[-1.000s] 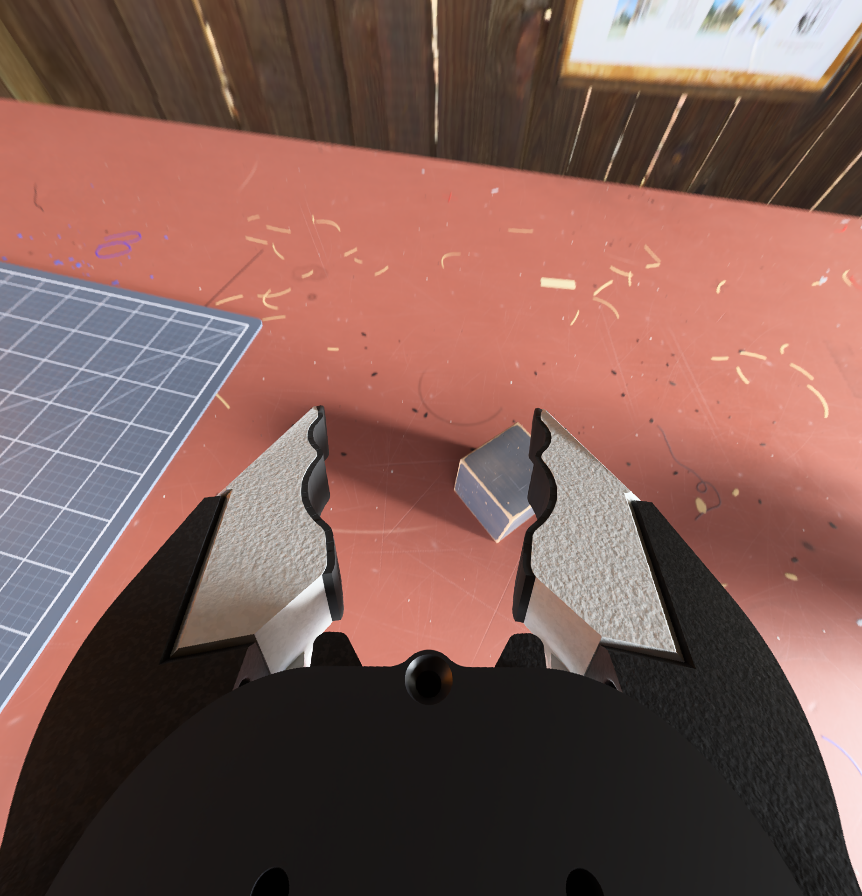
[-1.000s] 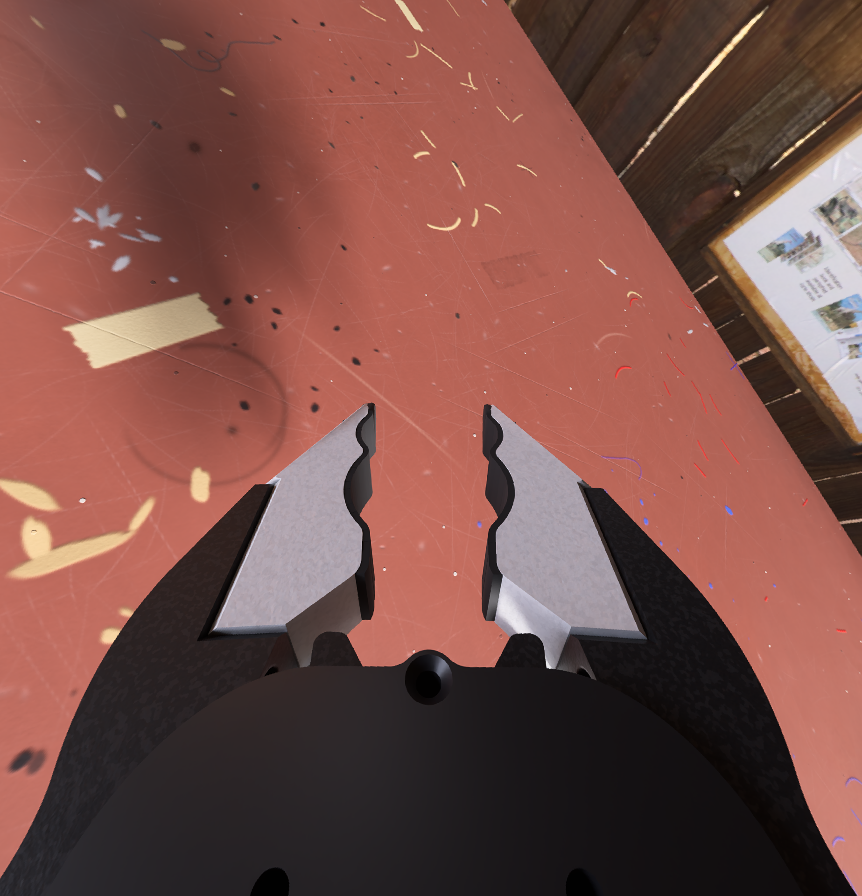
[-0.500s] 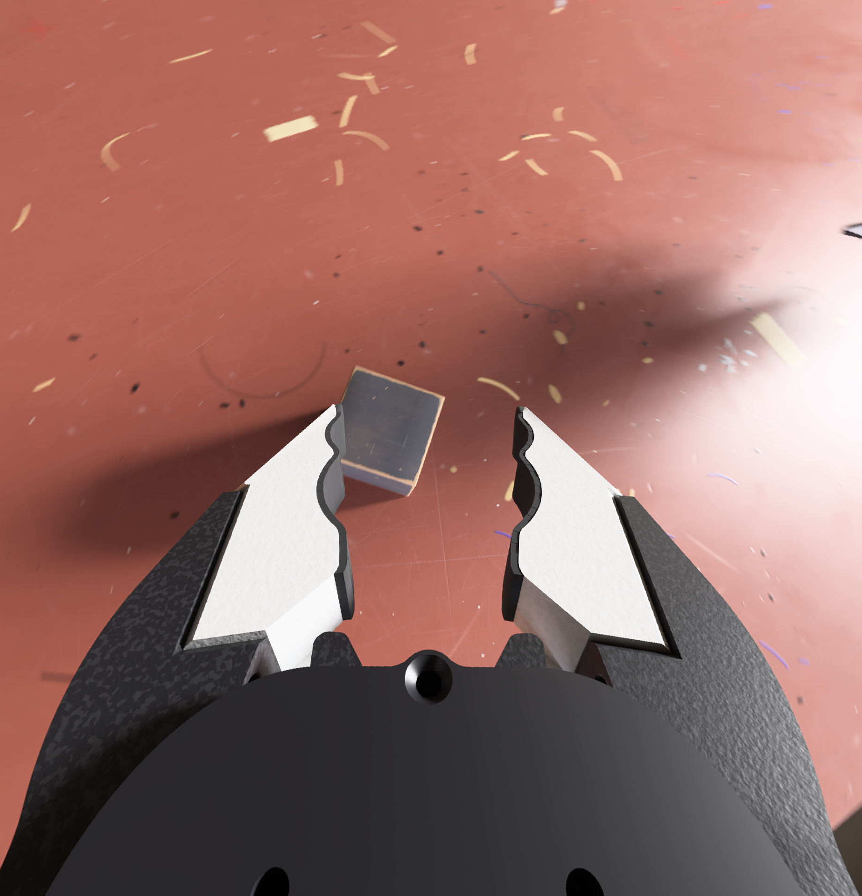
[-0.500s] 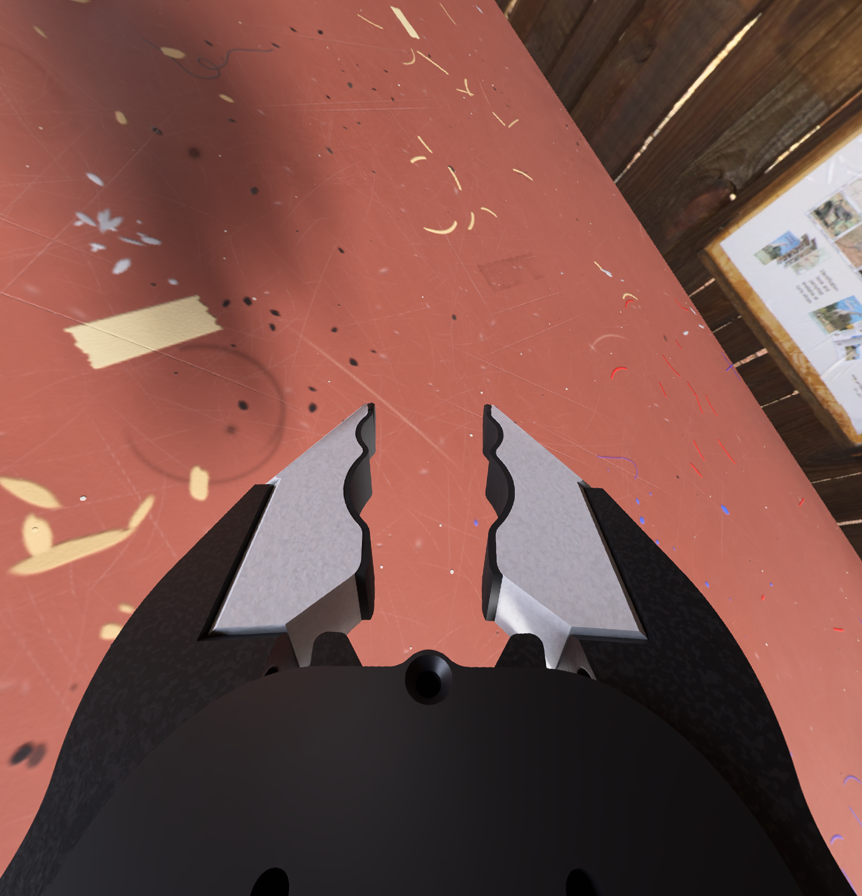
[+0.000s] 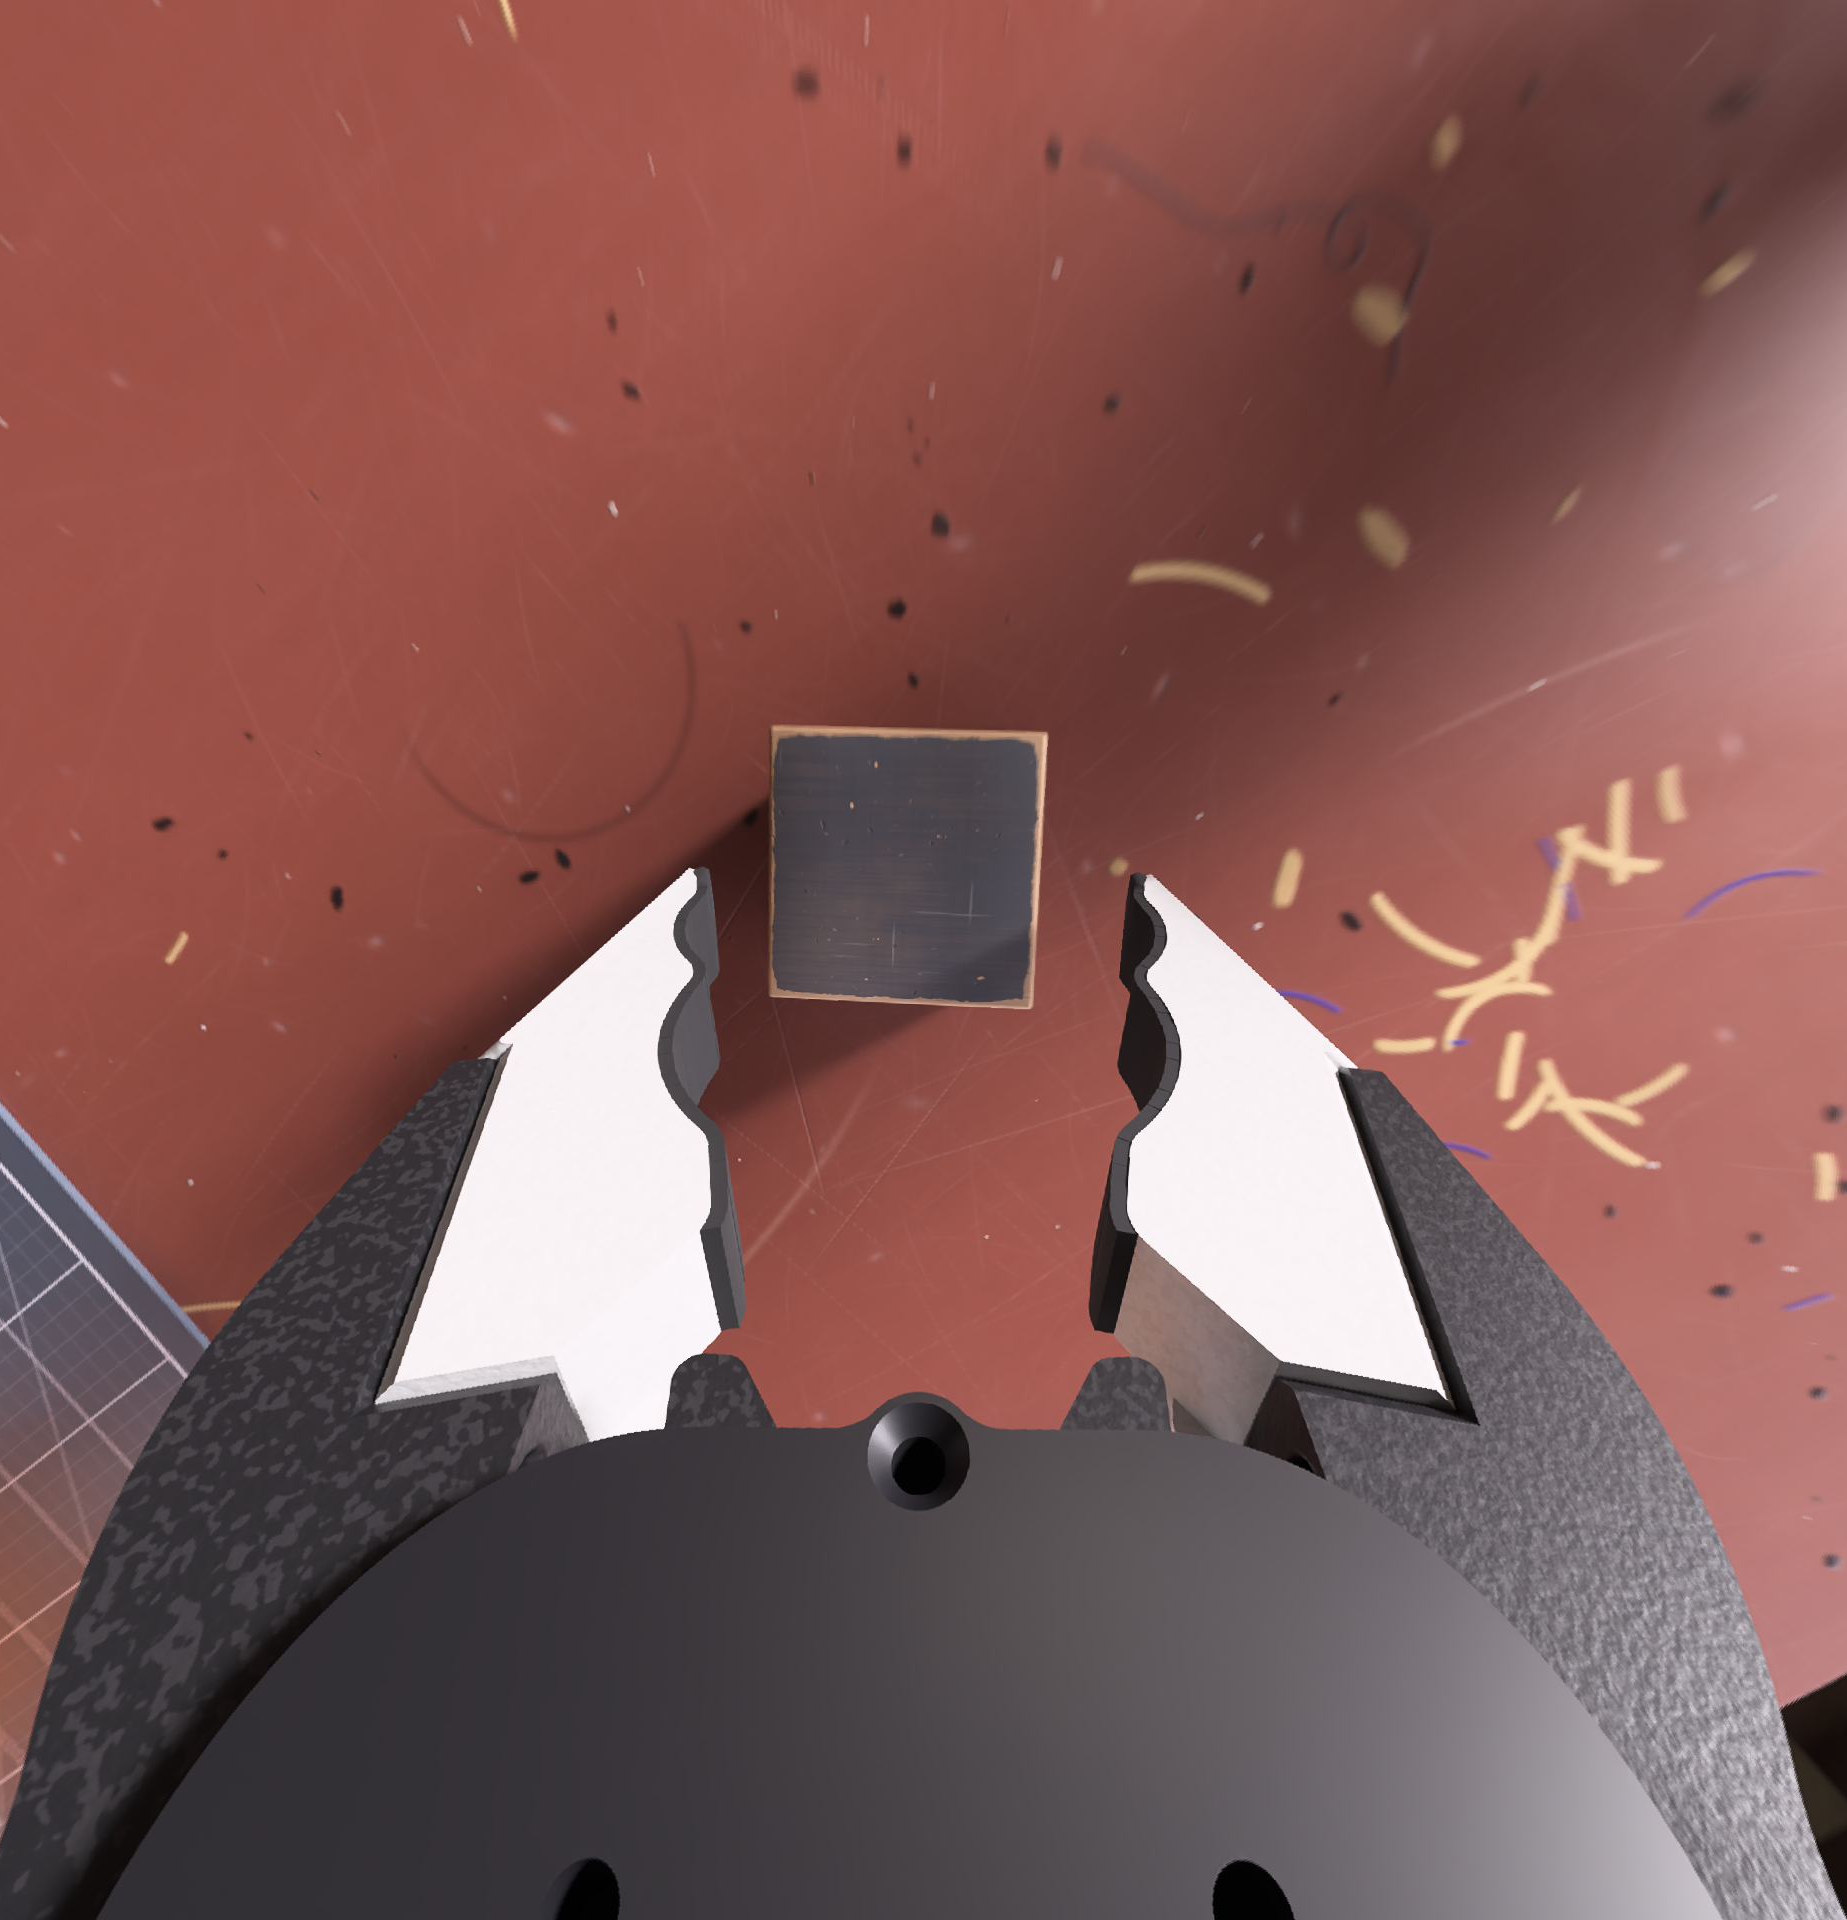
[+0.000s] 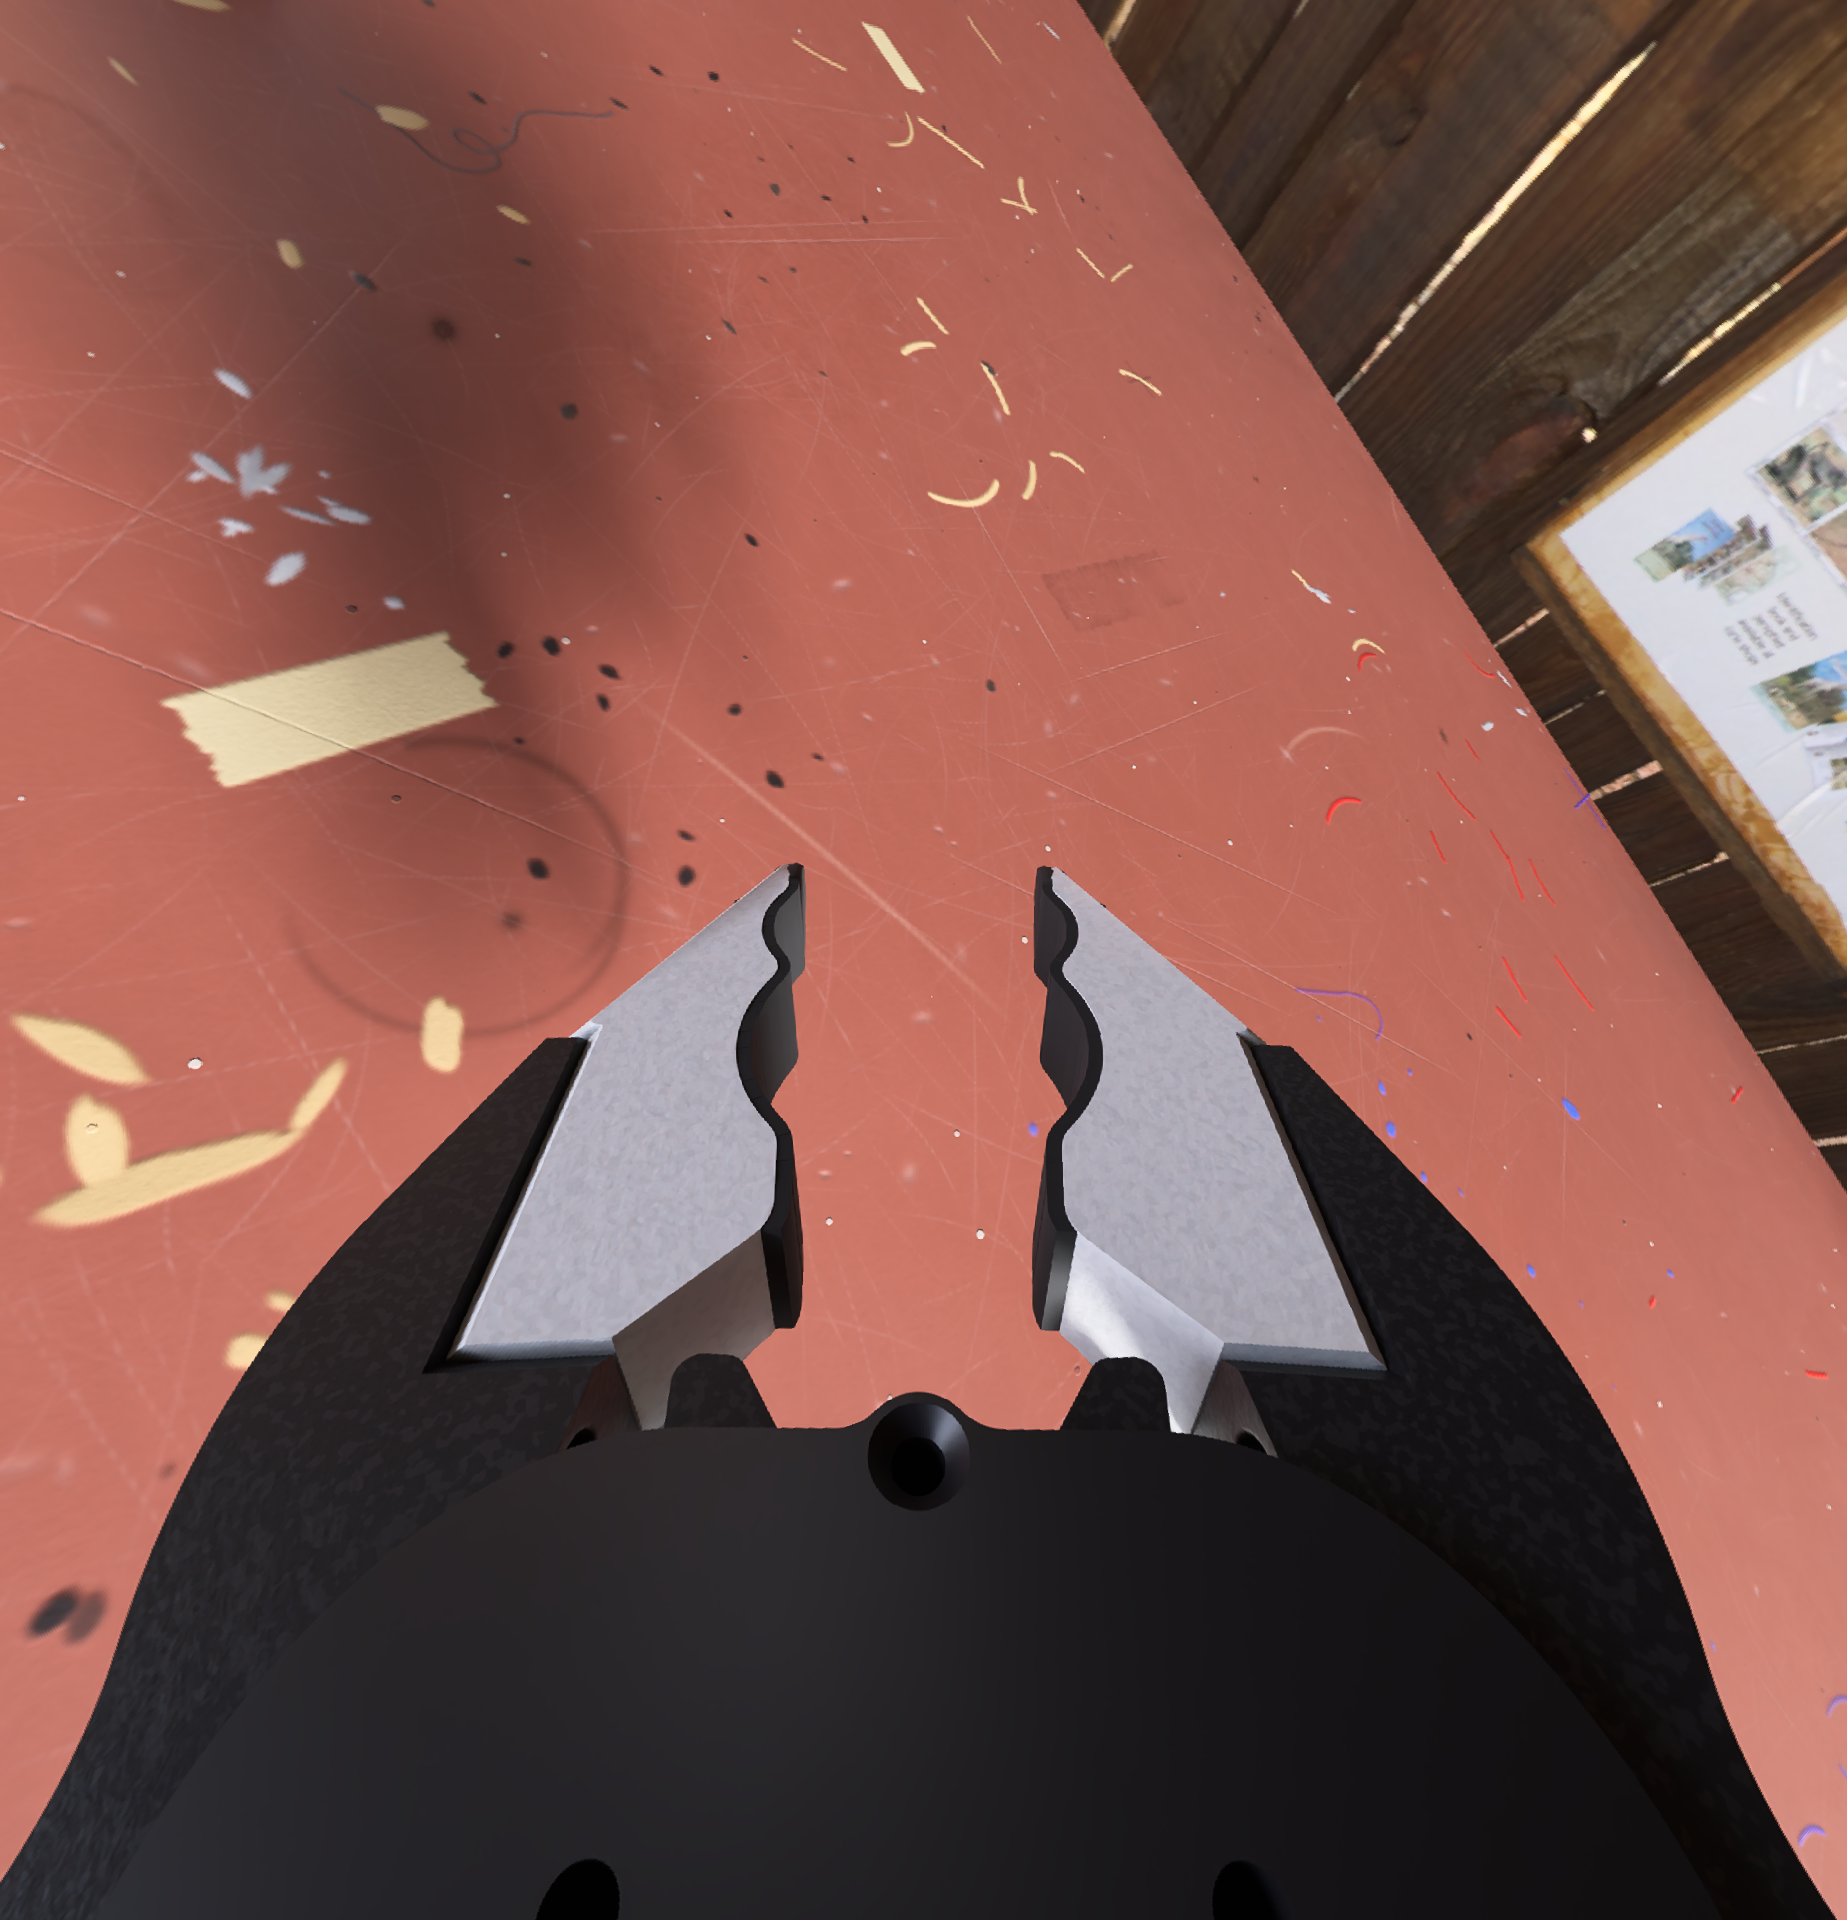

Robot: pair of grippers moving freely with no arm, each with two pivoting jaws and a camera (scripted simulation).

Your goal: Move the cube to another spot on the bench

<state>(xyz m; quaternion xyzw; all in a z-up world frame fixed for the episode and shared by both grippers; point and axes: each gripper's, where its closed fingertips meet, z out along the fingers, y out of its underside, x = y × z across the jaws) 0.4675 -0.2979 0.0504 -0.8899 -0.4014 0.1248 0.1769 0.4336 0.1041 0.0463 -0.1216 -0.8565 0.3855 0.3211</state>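
Left gripper (image 5: 914, 878) is hanging over the cube (image 5: 904, 868), fingers apart.

At the near left, a mat (image 5: 41, 1340) corner is showing on the red bench (image 5: 379, 416). The dark cube is sitting flat on the bench, lining up between the spread fingertips and seemingly just below them, touching neither. Pale shavings (image 5: 1521, 997) are lying to its right. The right gripper (image 6: 917, 873) is hovering over bare bench with its fingers parted, tape (image 6: 327, 707) lying far left and a framed board (image 6: 1750, 644) hanging at right.
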